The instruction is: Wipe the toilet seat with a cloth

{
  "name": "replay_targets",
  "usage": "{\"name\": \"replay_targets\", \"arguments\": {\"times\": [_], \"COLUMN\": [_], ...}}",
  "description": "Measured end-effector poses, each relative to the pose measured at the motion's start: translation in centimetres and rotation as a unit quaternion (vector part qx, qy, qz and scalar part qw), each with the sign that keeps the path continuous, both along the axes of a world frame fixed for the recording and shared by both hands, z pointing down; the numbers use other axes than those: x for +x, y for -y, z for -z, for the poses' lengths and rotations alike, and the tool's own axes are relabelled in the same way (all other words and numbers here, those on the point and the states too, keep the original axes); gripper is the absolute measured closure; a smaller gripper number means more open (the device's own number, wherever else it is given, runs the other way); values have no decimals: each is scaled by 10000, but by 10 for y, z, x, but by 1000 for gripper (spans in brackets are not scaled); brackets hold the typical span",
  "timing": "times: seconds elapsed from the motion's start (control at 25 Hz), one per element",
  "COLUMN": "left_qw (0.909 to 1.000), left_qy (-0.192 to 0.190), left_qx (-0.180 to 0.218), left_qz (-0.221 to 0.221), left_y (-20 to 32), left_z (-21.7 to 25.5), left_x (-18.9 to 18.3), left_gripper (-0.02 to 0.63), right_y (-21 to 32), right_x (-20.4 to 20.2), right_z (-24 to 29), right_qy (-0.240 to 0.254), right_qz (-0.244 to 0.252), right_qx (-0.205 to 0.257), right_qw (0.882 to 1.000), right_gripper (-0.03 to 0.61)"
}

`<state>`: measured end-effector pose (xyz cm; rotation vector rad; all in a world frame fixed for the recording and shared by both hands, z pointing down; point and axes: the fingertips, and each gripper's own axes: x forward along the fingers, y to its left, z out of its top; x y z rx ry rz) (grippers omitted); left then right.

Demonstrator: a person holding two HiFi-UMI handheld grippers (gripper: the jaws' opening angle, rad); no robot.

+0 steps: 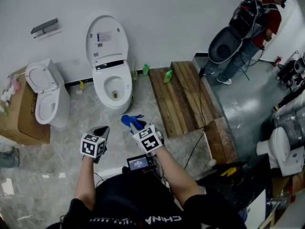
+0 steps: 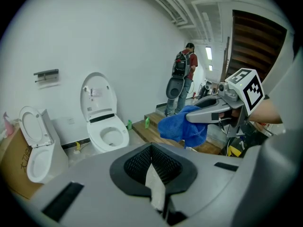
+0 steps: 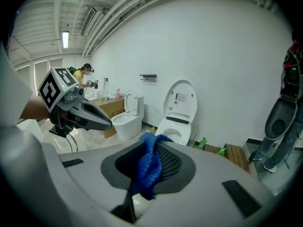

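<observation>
- Cloth [image 3: 149, 167], blue and bunched, is pinched between the jaws of my right tongs [image 3: 152, 151], which are clamped tight on it; a fold hangs out past the tips.
- From my head view the cloth [image 1: 129, 121] sits in the air in front of the toilet [image 1: 112, 86], well short of its bowl and touching nothing of it.
- My left tongs [image 2: 151, 151] are closed all the way, with nothing in them.
- They hover just left of the right tongs [image 1: 137, 127], likewise in front of the toilet and apart from it.
- The toilet seat [image 1: 99, 84] lies down on the bowl; the lid [image 1: 107, 39] stands up against the white wall behind.
- Left of the toilet stands a second toilet [image 1: 45, 97], lid up too, with a cardboard box [image 1: 19, 116] beyond it.
- Right of the toilet lies a wooden platform [image 1: 183, 94], with two green bottles [image 1: 145, 69] at its near end.
- Farther right of the toilet, past the platform, a person [image 1: 250, 27] stands with their back turned.
</observation>
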<state>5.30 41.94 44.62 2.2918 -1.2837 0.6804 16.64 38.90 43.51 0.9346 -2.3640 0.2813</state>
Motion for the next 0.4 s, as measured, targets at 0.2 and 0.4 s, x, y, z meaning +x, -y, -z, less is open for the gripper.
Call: {"name": "replay_targets", "arguments": {"times": [0.2, 0.4], "left_qw": [10000, 10000], "left_qy": [-16, -28], "left_qx": [21, 31], "left_qz": [35, 61], "left_y": [6, 10], "left_z": [0, -1], "left_x": [-4, -7], "left_gripper": [603, 603], "right_y": [5, 10], "right_x": [-4, -8], "right_z": [1, -1], "right_qy": [-48, -106], "right_qz": [20, 58], "right_qx": [4, 26], "right_qw": [10000, 9999], "right_gripper": [512, 512]}}
